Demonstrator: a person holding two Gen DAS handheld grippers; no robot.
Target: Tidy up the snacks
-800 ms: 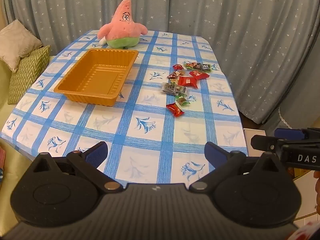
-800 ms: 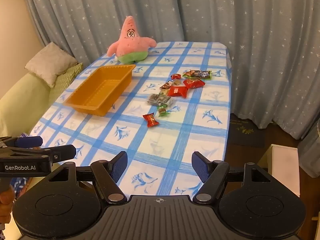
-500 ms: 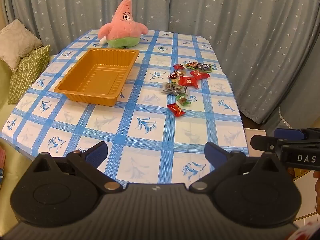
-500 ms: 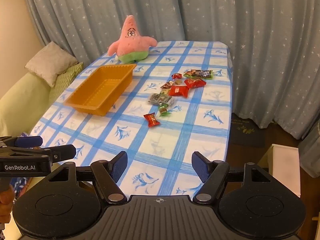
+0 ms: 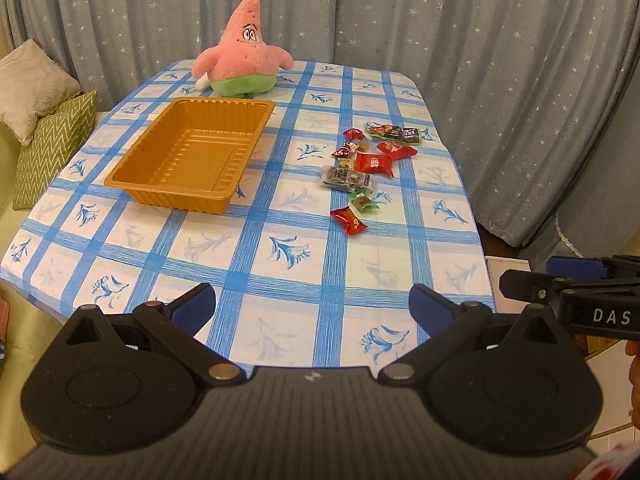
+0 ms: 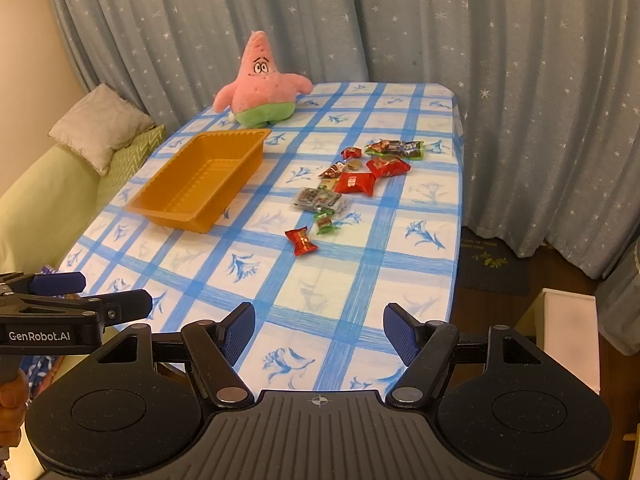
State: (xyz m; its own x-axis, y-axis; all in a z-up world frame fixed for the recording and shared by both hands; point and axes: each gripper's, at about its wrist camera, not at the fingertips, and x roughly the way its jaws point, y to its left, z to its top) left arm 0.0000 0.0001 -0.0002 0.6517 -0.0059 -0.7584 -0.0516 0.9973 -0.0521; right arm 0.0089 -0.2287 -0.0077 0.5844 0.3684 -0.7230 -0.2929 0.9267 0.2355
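The snacks lie loose on the right half of the blue-and-white checked tablecloth (image 5: 288, 280), well apart from the empty ribbed orange plastic tray (image 5: 192, 160) on the left, with nothing in it yet. Nearest the camera is a small red twist-wrapped candy (image 5: 349, 221), and just beyond it a green-wrapped sweet (image 5: 362, 203), a clear flat packet with dark contents (image 5: 346, 178), a larger red pillow-shaped packet (image 5: 374, 164) and a dark bar-shaped wrapper (image 5: 394, 134) at the far end.

Both tools hang over the near table edge, tilted down, holding nothing: the left gripper (image 5: 312, 306) has its blue pads spread wide, and the right gripper (image 6: 319, 332) stands apart too, a little narrower.

These pieces look very light, with glossy film that will likely slide and crinkle under the pads (the clear packet's stiffness is hard to judge from here). The red candy is best pinched across its plump middle, not by its thin twisted ends, with the pads brought low to the cloth. The tray seems thin and flexible, so pieces should be dropped in gently.
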